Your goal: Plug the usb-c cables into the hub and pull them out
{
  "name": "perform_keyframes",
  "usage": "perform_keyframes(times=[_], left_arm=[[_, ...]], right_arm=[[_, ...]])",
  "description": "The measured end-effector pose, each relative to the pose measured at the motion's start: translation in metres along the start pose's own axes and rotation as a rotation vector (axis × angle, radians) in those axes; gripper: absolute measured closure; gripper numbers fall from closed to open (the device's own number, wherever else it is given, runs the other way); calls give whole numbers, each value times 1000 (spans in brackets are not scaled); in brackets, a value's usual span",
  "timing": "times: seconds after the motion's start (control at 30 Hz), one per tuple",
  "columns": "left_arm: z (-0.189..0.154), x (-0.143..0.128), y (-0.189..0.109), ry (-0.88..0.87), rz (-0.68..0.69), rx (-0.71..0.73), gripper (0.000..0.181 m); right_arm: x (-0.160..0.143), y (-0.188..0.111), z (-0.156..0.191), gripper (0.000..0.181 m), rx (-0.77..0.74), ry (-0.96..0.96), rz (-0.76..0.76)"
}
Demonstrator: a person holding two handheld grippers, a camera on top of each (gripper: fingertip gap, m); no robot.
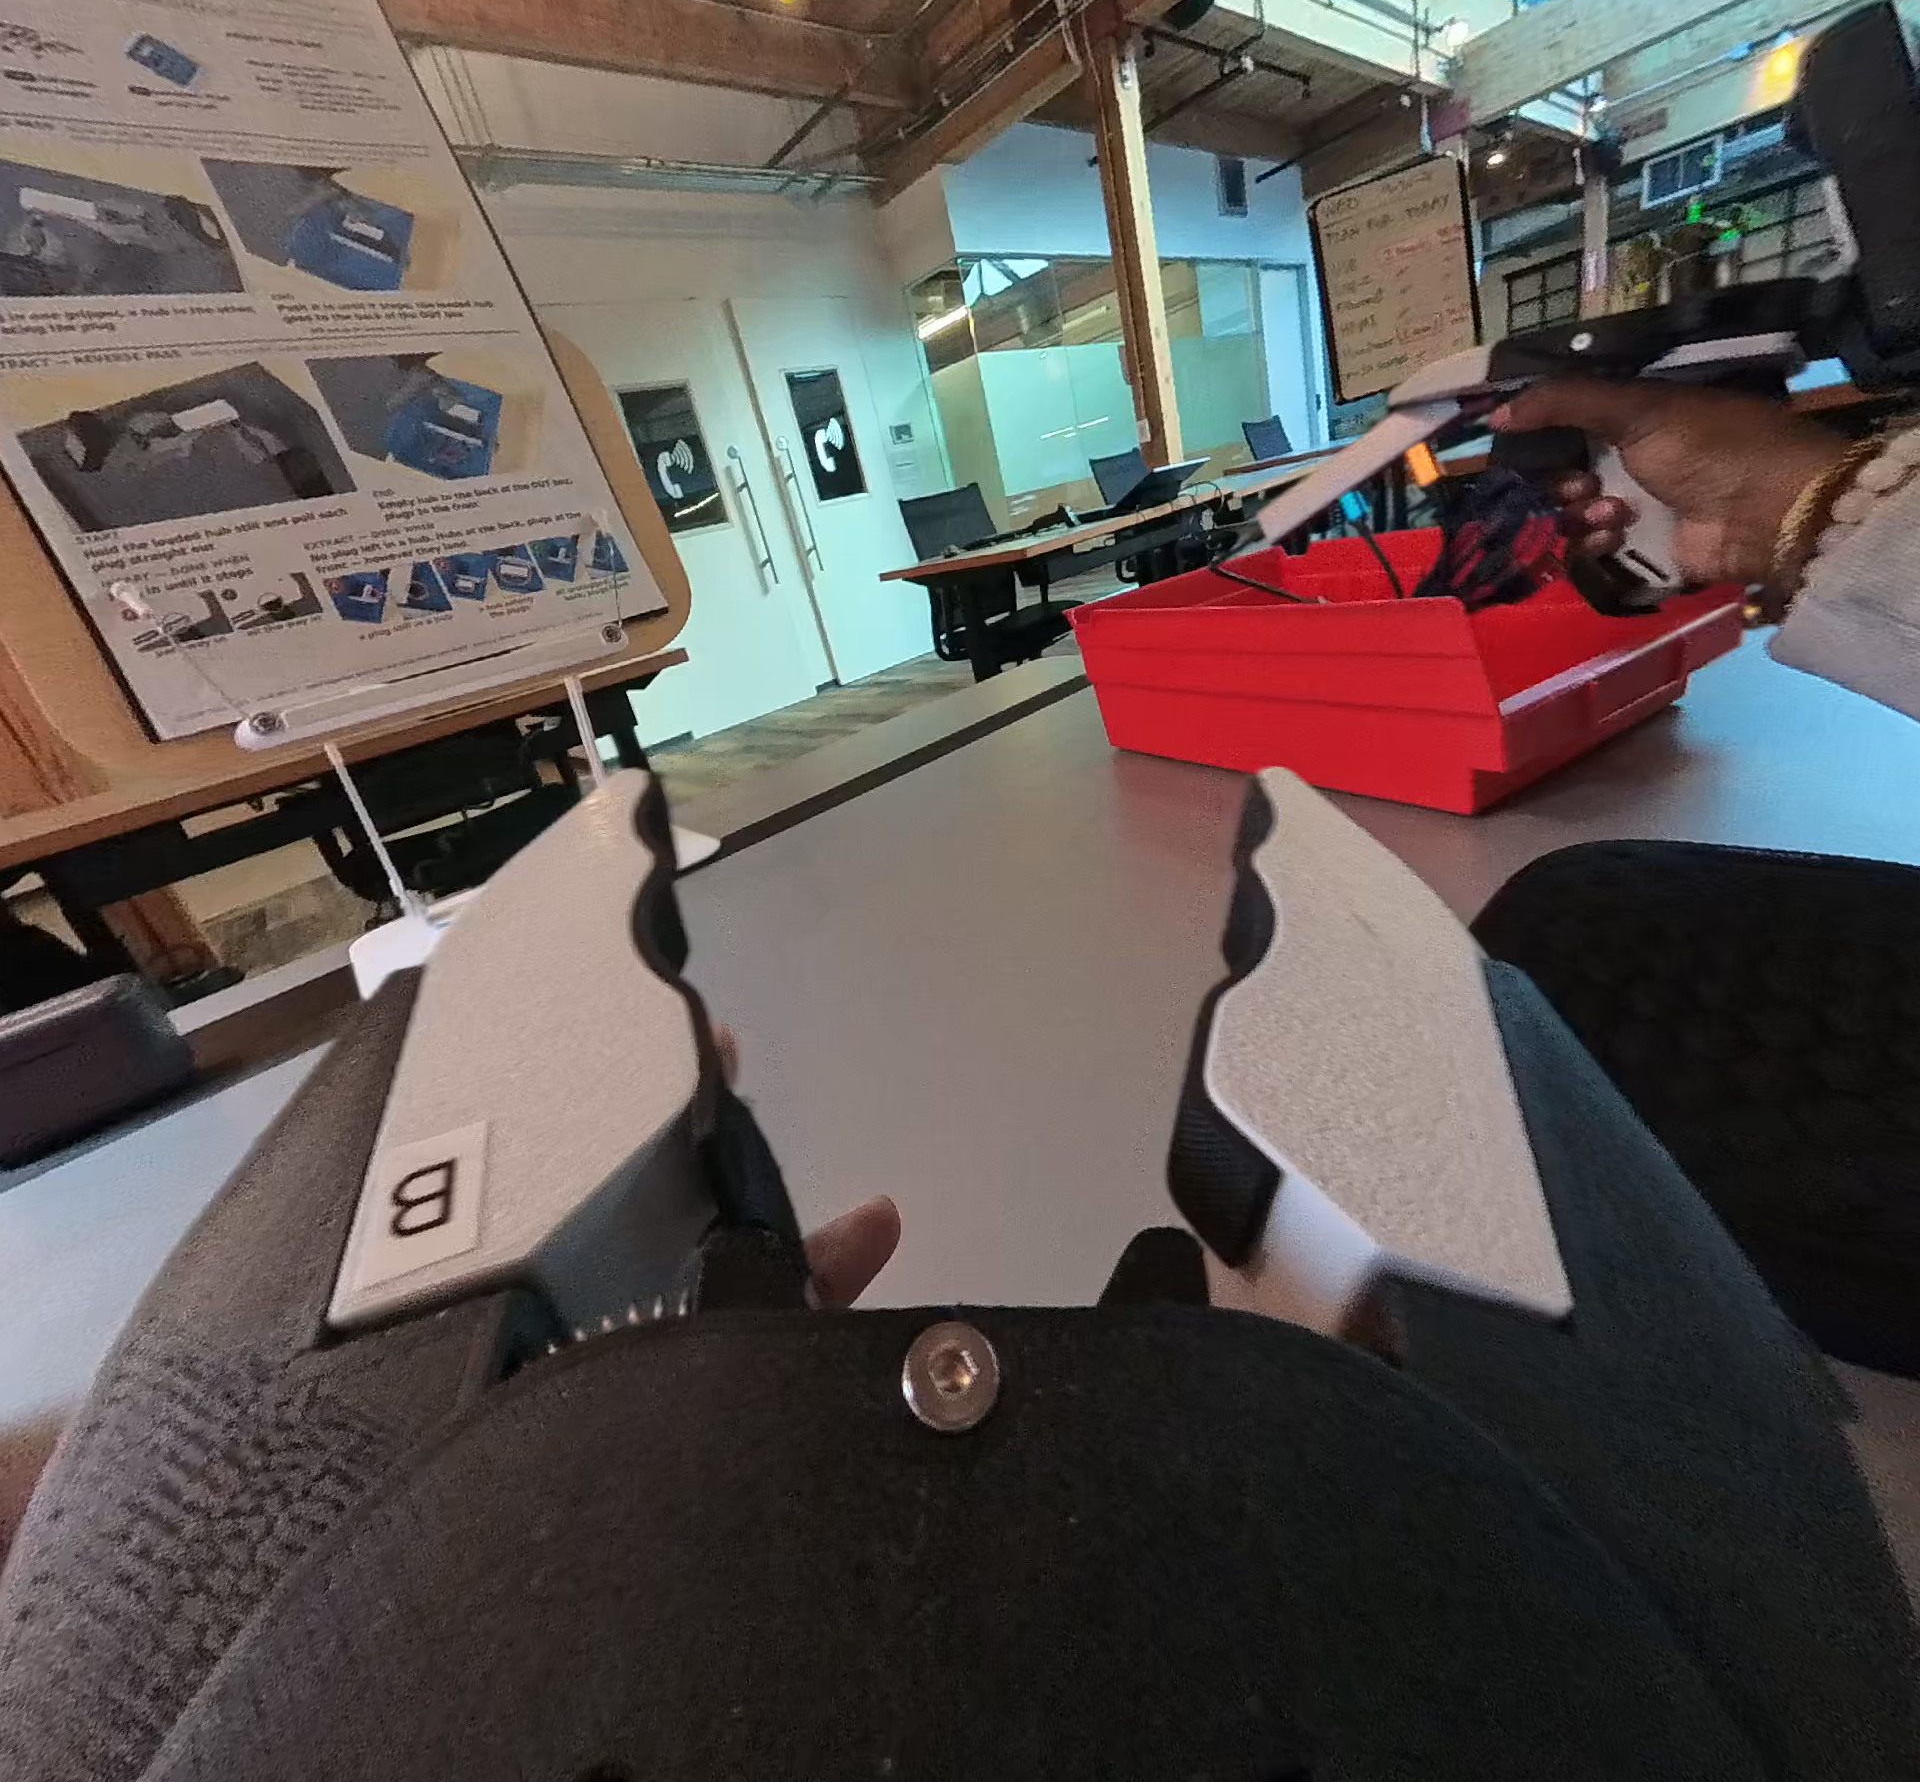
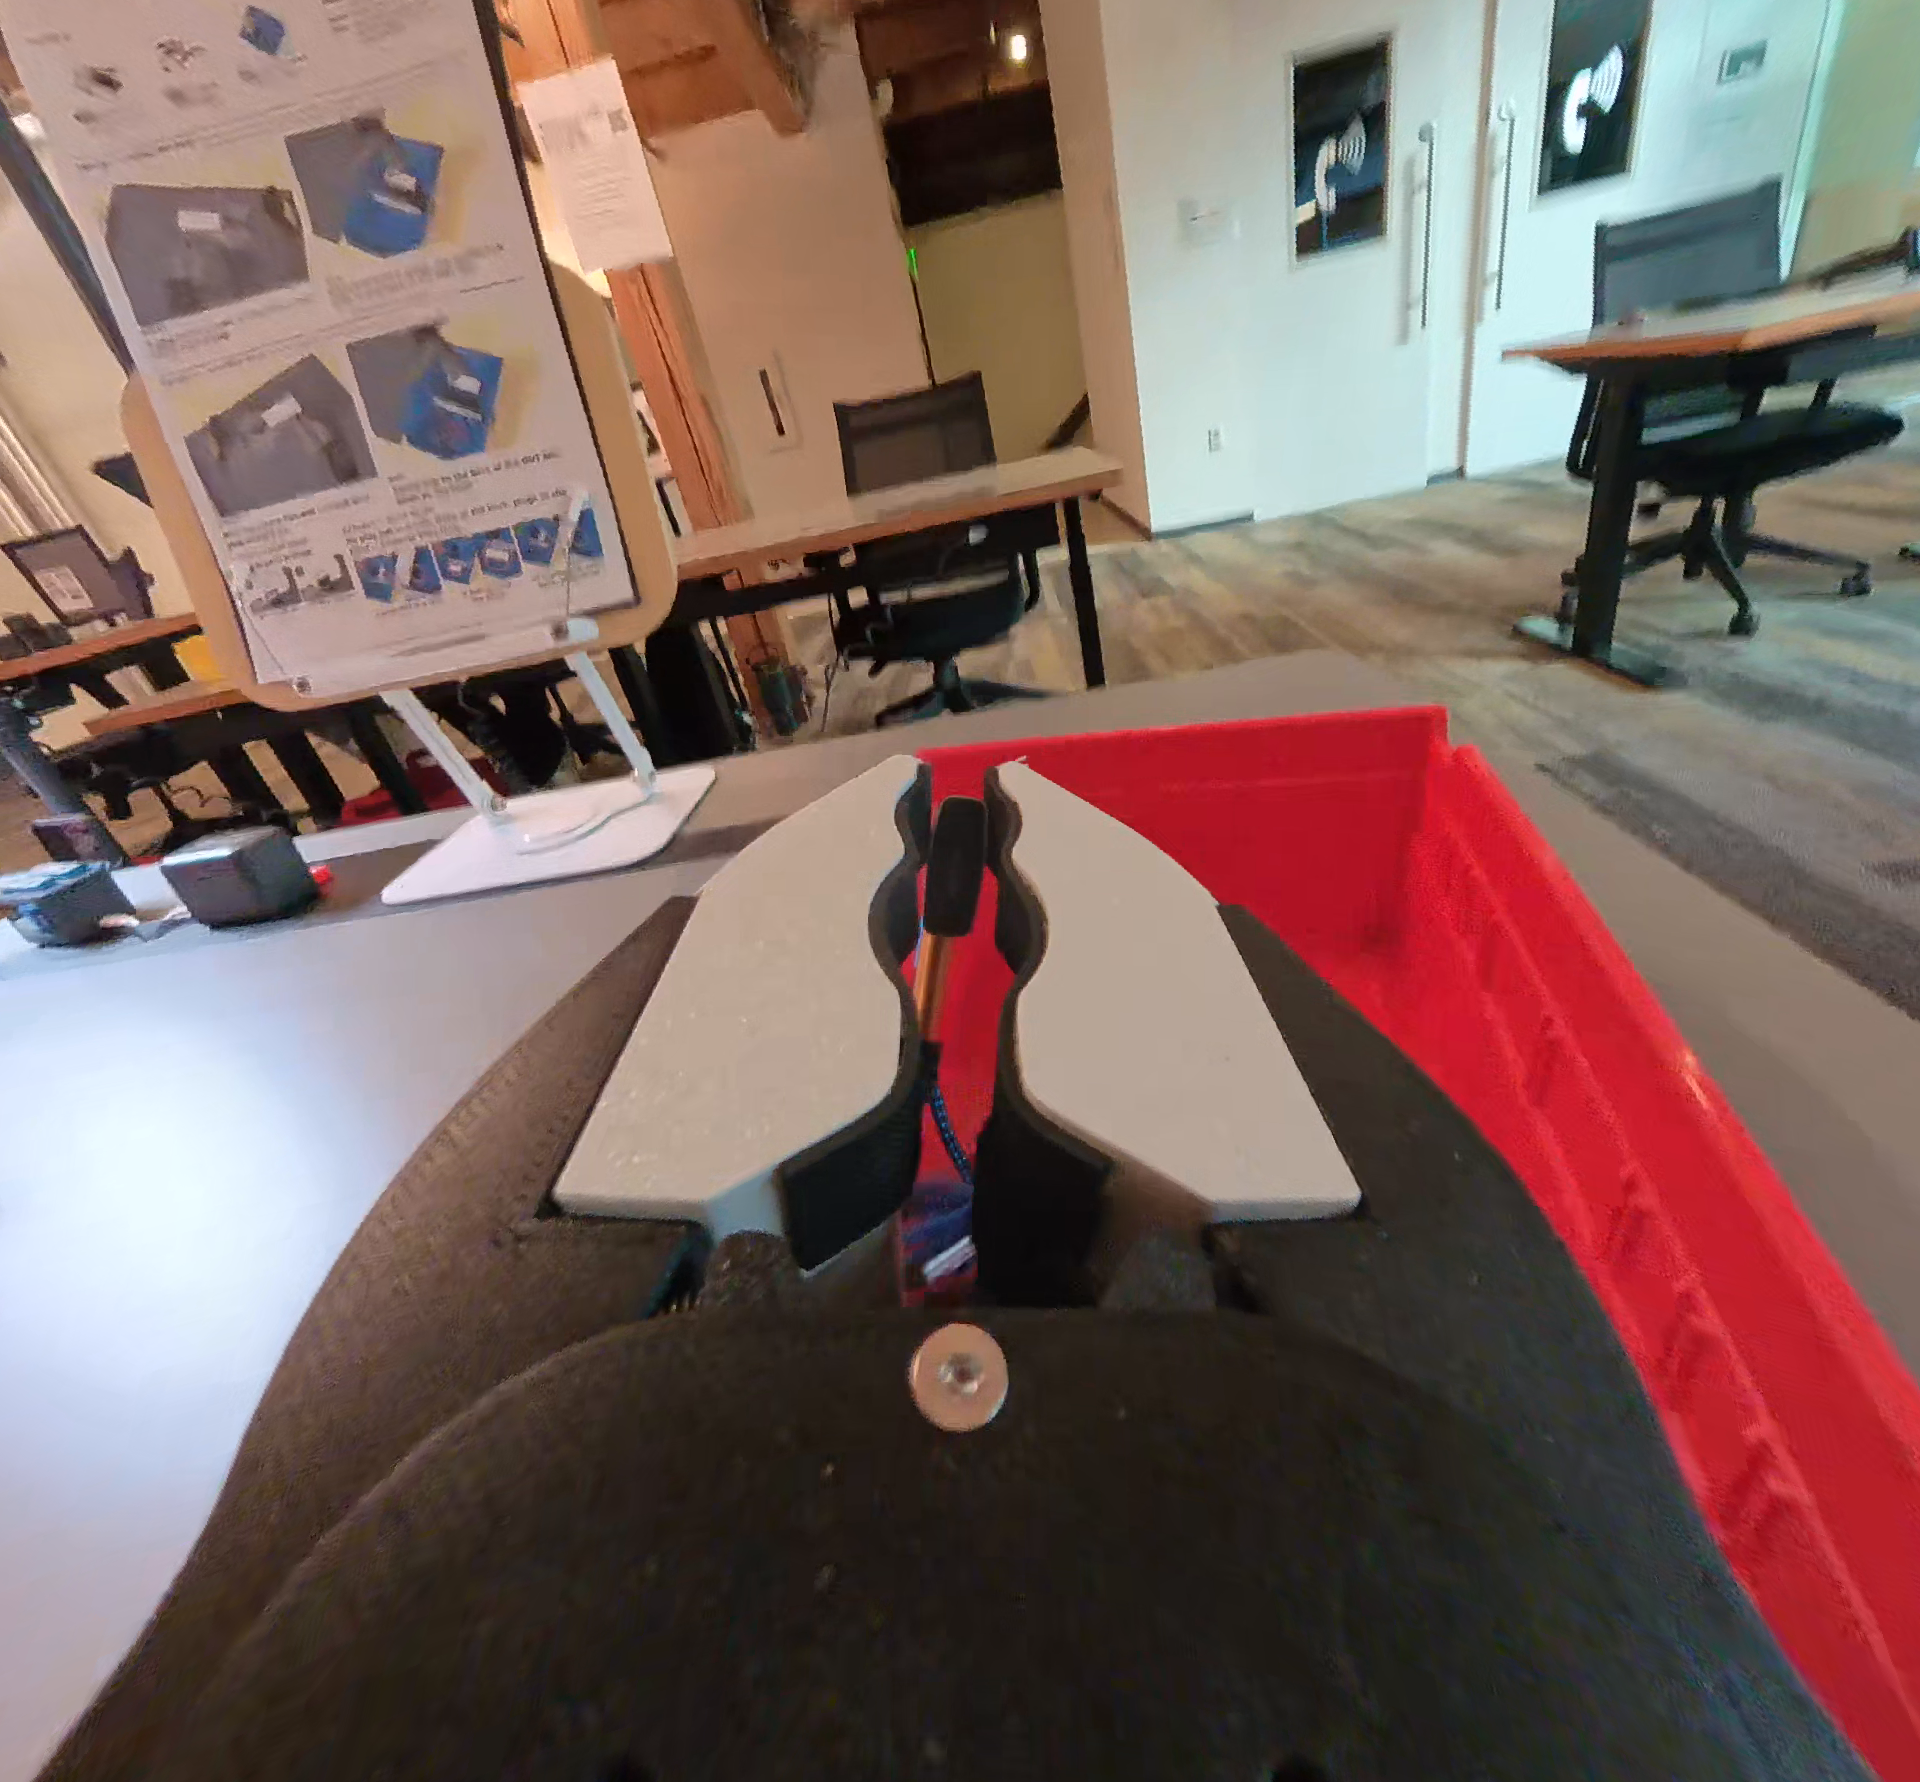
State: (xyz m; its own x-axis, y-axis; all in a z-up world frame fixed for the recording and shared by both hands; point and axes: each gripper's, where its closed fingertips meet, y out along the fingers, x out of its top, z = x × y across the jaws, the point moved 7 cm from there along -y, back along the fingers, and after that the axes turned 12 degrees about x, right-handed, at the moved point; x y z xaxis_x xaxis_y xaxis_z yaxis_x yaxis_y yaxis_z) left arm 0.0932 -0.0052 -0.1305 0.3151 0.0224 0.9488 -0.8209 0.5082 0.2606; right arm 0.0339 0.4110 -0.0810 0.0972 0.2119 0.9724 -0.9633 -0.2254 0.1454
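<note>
The left gripper (image 1: 951, 813) hangs low over the grey bench (image 1: 935, 1005) with its fingers spread wide and nothing between them, well apart from the red bin (image 1: 1299, 704) farther along the bench. The right gripper (image 2: 956, 776) is clenched on the black plug of a usb-c cable (image 2: 954, 865), whose orange collar and blue braided cord trail back between the fingers, above the near end of the red bin. An instruction sheet (image 2: 312, 278) stands on a white stand (image 2: 561, 828) at the bench's far edge, with two small dark boxes (image 2: 237, 872) to its left.
</note>
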Motion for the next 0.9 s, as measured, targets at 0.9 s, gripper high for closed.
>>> perform_keyframes(times=[0.9], left_arm=[[5, -2, -1, 8, 15, 13, 81]], right_arm=[[-41, 44, -64, 168, -284, -321, 685]])
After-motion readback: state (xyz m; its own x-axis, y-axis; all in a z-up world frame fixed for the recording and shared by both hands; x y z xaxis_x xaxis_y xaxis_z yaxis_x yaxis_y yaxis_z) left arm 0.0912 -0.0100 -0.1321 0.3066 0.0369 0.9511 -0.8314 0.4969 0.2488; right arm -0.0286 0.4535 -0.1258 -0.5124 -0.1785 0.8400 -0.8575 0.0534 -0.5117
